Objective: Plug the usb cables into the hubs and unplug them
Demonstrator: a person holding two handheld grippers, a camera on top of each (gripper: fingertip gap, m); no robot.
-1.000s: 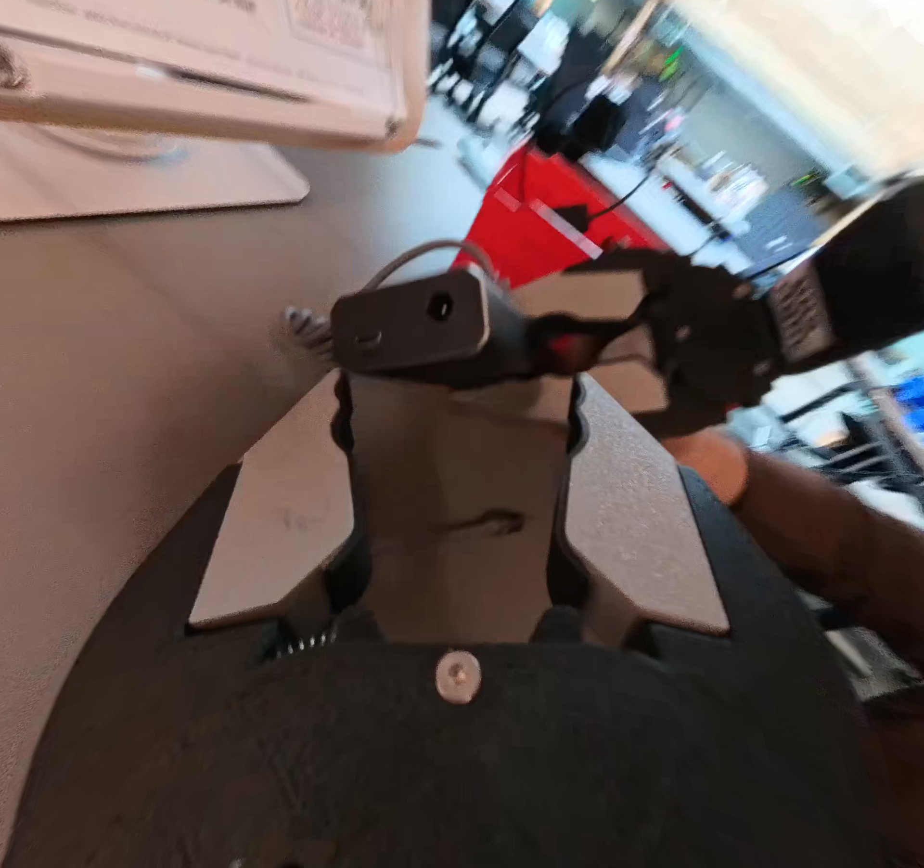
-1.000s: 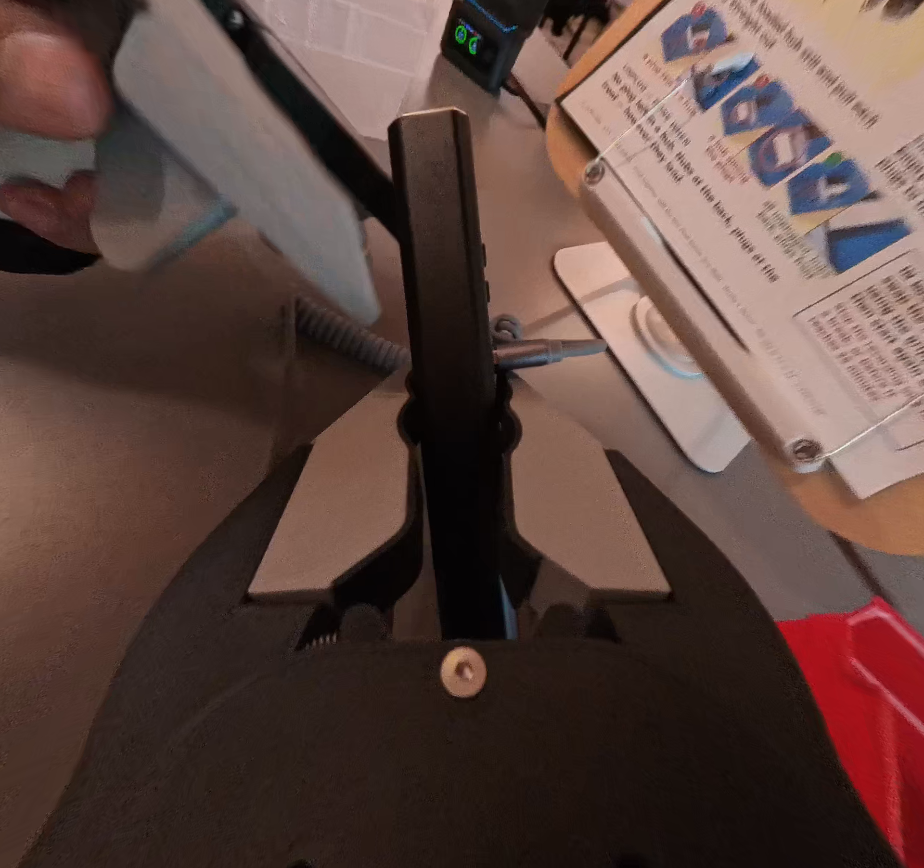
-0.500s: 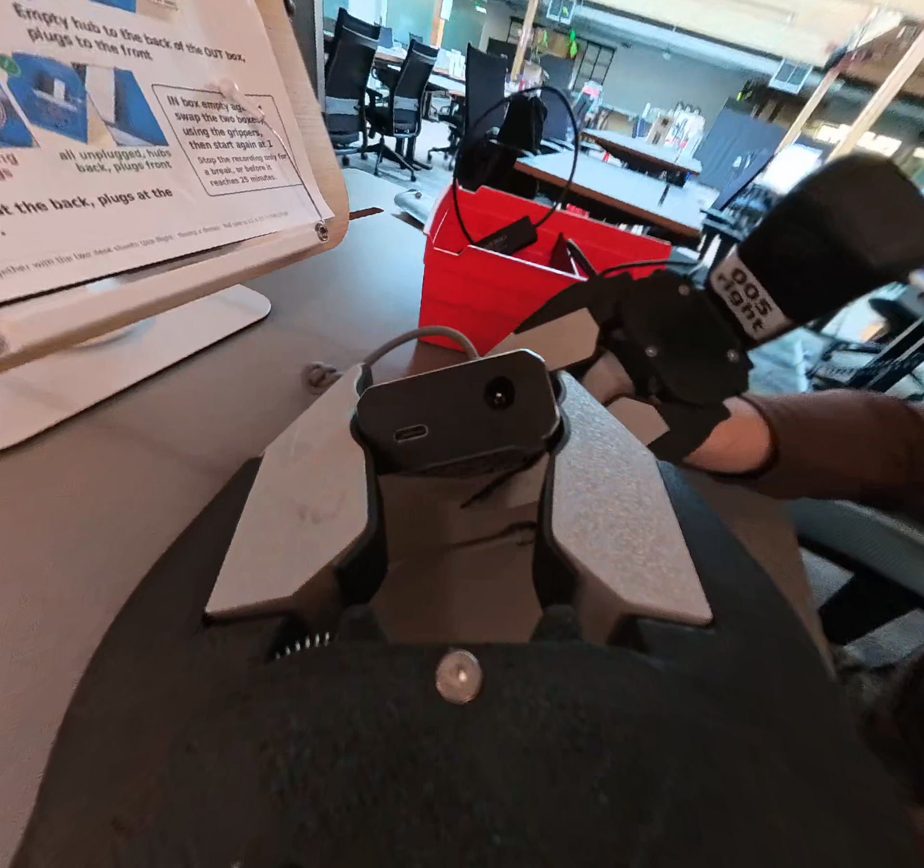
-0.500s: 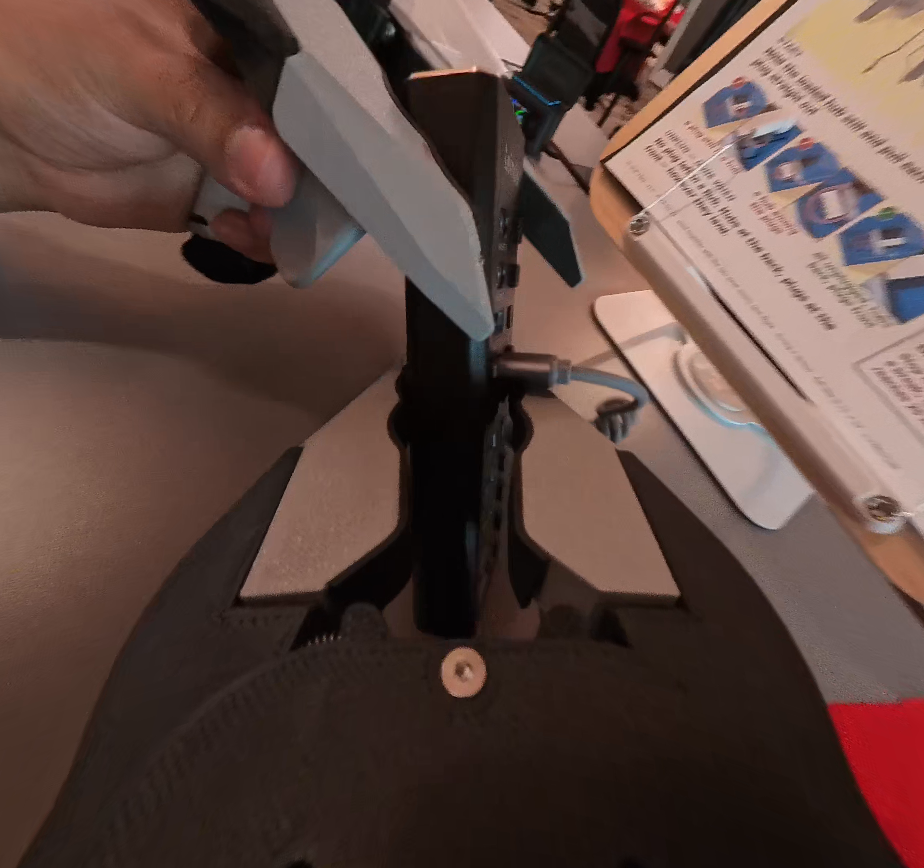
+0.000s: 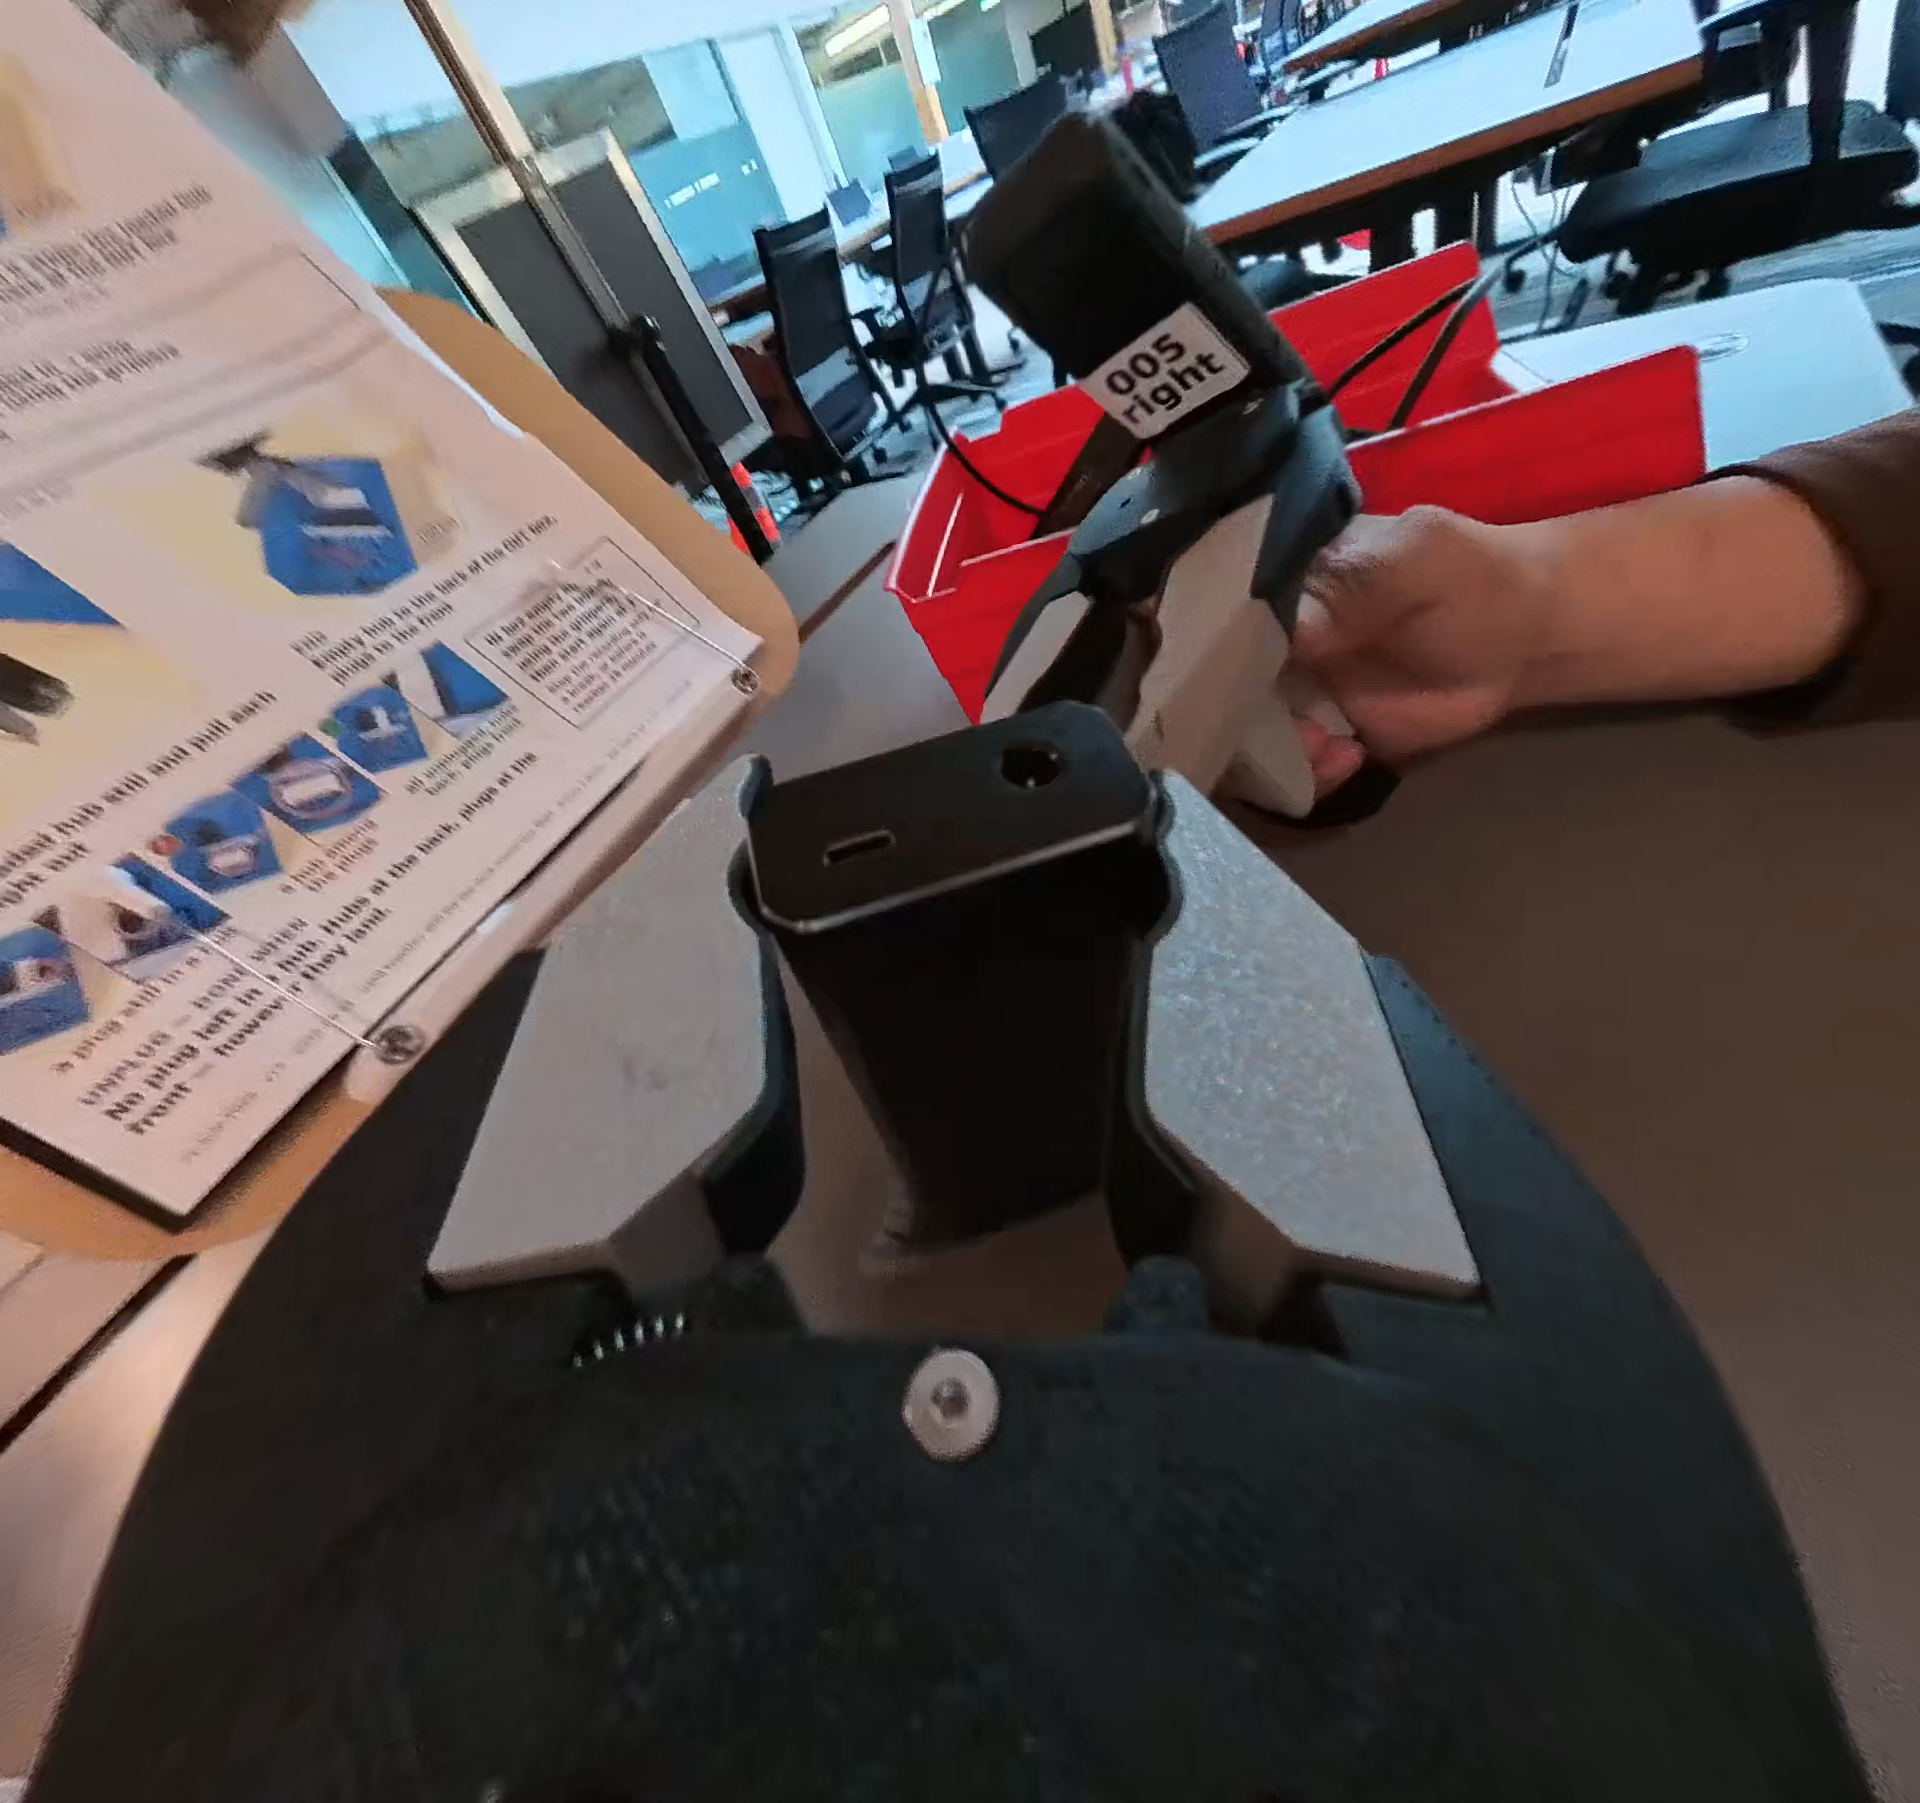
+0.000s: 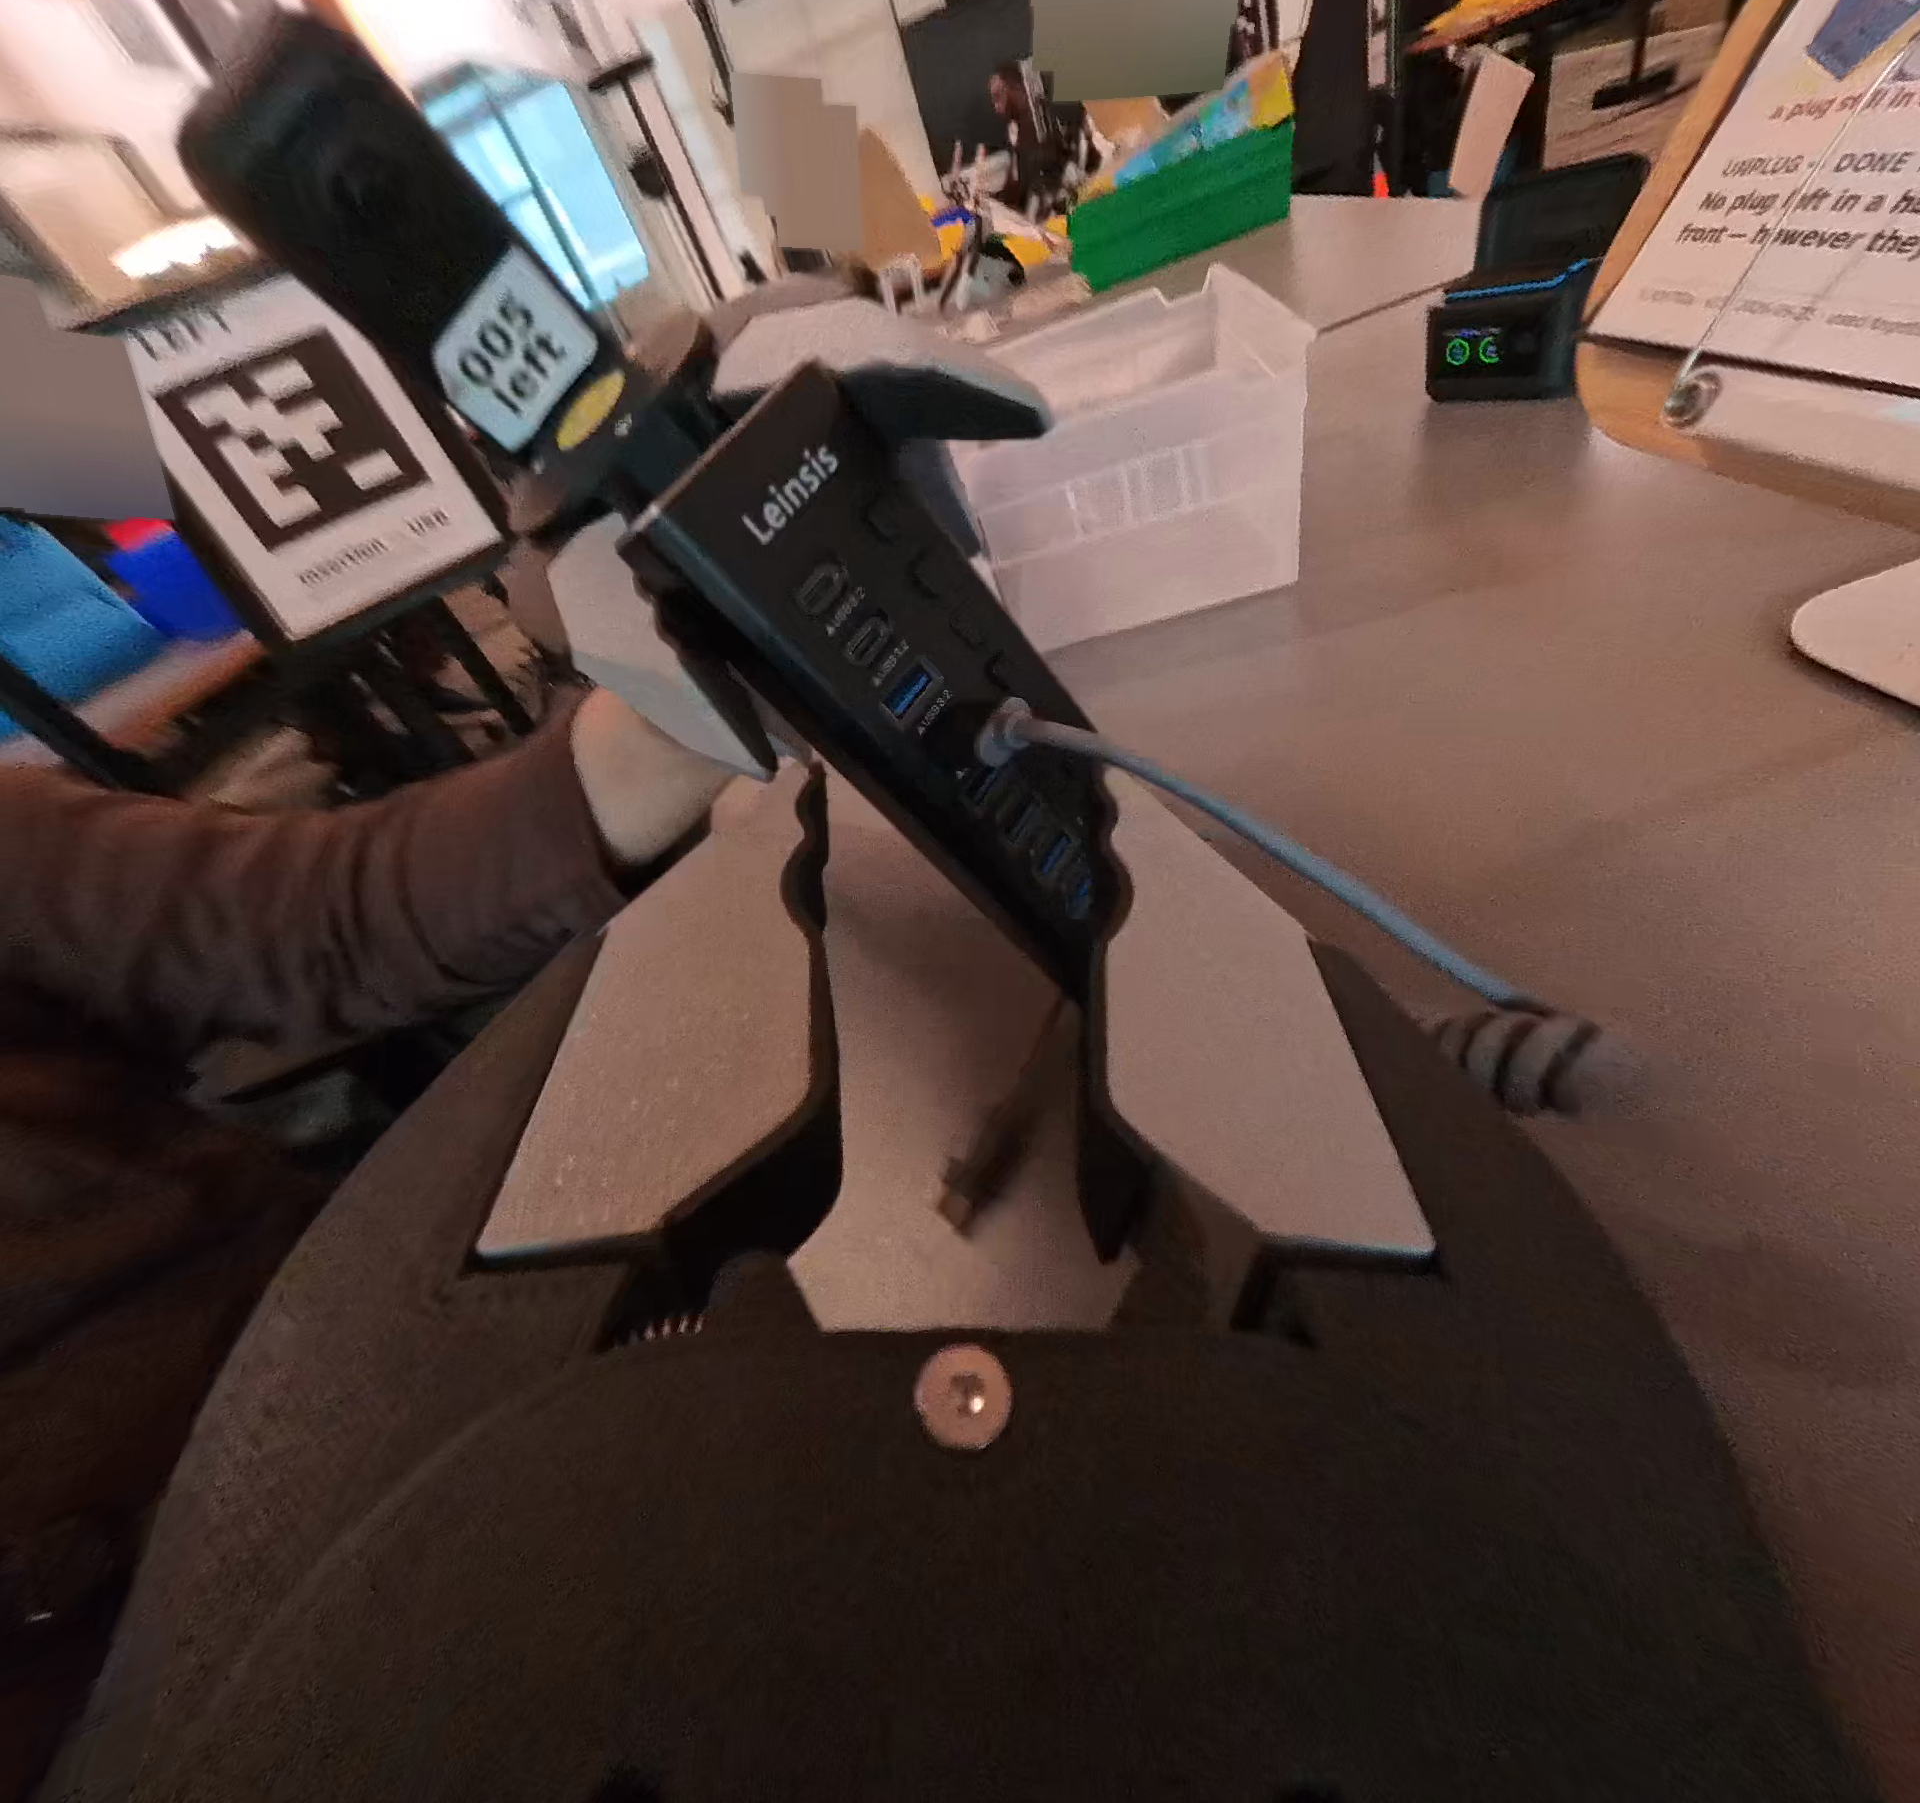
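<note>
Hub (image 5: pixel 951 932): black, clamped end-up between my left gripper (image 5: pixel 951 880) jaws. Right gripper (image 6: pixel 961 880): jaws spread, hub's lower end between them, contact unclear. Grey cable (image 6: pixel 1247 839): plugged into side port, trailing onto table (image 6: pixel 1455 714). Status: plugging done; unplugging remains, I judge.

Black hub (image 5: pixel 940 932) showing between grey fingers (image 5: pixel 1262 1078); blue ports (image 6: pixel 909 693), grey-blue cable (image 6: pixel 1247 834); red bin (image 5: pixel 1538 449) sitting beyond.
</note>
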